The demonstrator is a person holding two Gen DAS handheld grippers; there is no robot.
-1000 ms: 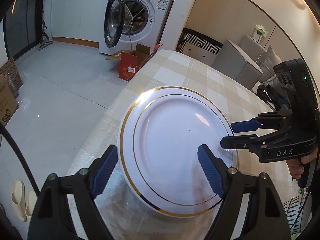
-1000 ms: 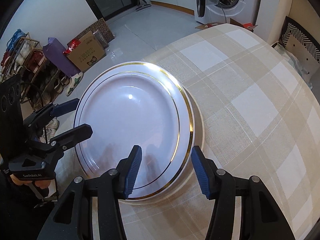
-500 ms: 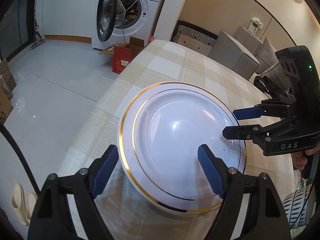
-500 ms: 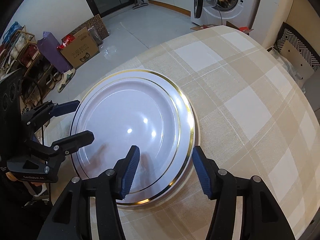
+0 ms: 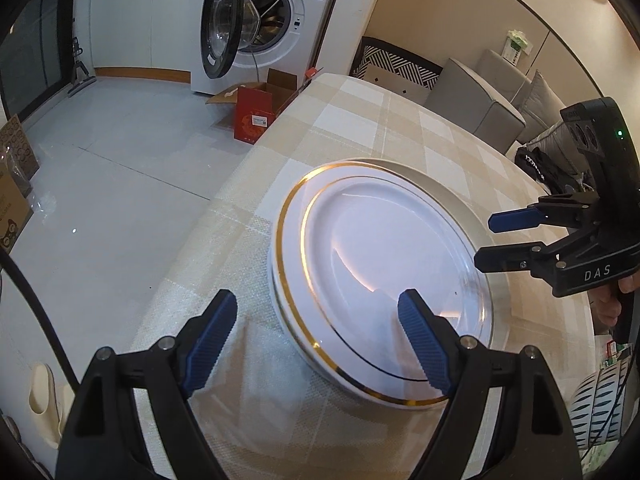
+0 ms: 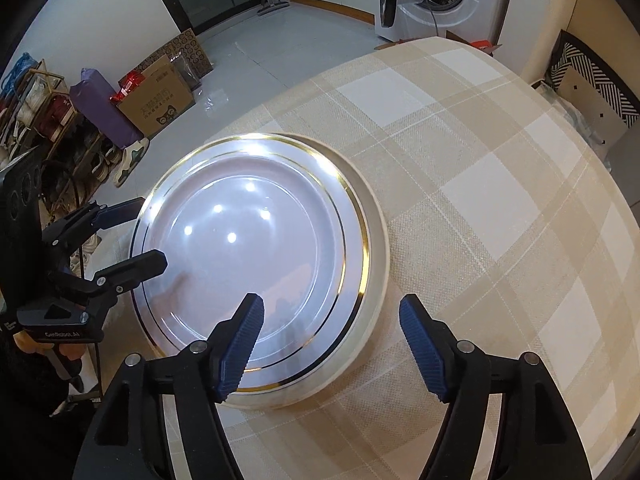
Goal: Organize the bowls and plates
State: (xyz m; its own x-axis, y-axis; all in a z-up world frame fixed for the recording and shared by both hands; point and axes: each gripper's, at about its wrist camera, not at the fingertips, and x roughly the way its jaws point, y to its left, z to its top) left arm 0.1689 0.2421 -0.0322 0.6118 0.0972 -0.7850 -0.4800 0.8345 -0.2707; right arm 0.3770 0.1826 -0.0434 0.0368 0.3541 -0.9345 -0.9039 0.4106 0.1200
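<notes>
A white plate with a gold rim [image 5: 380, 272] [image 6: 256, 248] lies flat on a plain cream plate [image 5: 460, 204] [image 6: 378, 264] on the checked tablecloth [image 6: 480, 184]. My left gripper [image 5: 316, 304] [image 6: 150, 232] hovers over the plate's near-left edge, open and opening slightly; nothing is pinched between its blue pads. My right gripper [image 6: 331, 302] [image 5: 486, 240] hangs over the opposite rim. Its jaws are opening and straddle the edge of the stack without pressing on it.
The table's edge [image 5: 240, 168] drops to a white tiled floor close to the plates. Beyond stand a washing machine with its door open [image 5: 256, 24], a red cardboard box [image 5: 256, 116], a grey sofa [image 5: 476, 100], and boxes and a shoe rack [image 6: 60, 120].
The gold-rimmed plate has sunk away from the cameras and now rests on the cream plate. The right gripper's jaws have spread wider. The left gripper's fingers look the same.
</notes>
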